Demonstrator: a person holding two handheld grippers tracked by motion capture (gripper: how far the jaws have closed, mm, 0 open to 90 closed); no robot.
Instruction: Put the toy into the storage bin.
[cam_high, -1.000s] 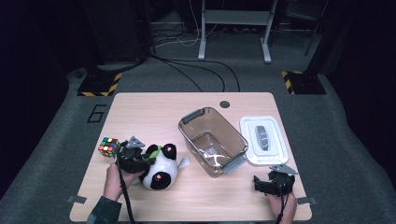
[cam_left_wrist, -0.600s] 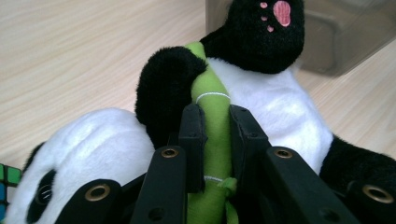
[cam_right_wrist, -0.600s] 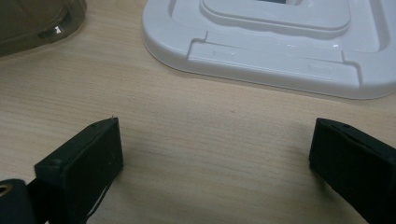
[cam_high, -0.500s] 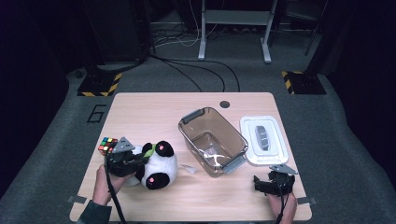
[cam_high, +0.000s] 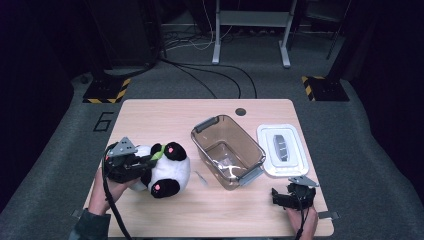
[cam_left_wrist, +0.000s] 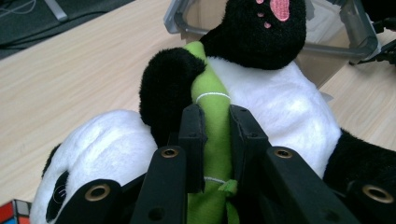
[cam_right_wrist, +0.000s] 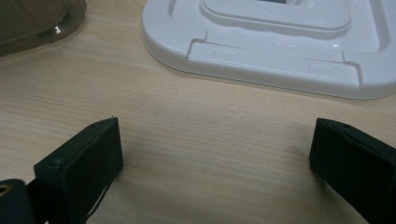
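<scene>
The left claw (cam_left_wrist: 211, 122) is clamped on the green stalk (cam_left_wrist: 212, 107) of the panda (cam_high: 165, 169), gripping that narrow handle to lift it off the worktop (cam_high: 160, 115) toward the bin (cam_high: 227, 150), while the right claw (cam_right_wrist: 212, 154) rests wide open and empty beside the lid (cam_right_wrist: 280, 42).

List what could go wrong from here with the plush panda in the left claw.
1. The left claw pinches just the green bamboo stalk of the plush panda; its hanging weight might slip or strain the stitching.
2. Carried low, the panda might knock the clear bin's rim.
</scene>
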